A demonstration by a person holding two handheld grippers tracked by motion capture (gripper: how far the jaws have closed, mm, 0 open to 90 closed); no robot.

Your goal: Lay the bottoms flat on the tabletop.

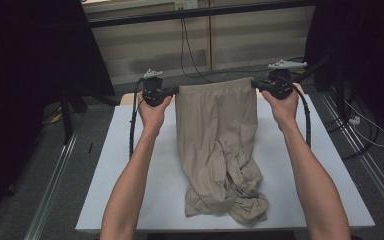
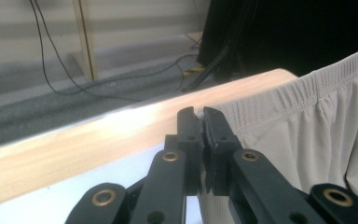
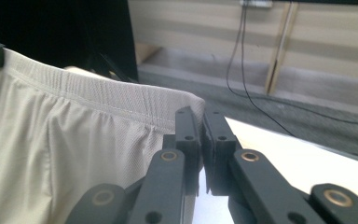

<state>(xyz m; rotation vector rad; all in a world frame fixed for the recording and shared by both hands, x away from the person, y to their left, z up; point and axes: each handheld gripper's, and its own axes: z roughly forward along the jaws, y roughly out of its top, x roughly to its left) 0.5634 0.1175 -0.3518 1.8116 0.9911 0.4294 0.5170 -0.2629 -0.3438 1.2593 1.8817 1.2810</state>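
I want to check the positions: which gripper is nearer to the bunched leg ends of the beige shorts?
Neither clearly. The left gripper and right gripper both pinch the waistband at the far side, while the bunched leg ends lie near the table's front edge.

Both arms outstretched; left tool point(image 1: 172, 90) and right tool point(image 1: 256, 84) clamped tight

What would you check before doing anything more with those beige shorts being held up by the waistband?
1. Left hand-held gripper shut on the shorts waistband corner: ok.
2. Right hand-held gripper shut on the opposite corner: ok.
3. Waistband stretched level between both: ok.
4. Leg ends flat on the table: not ok, bunched.
5. Both fabric layers caught in each grip: cannot tell.
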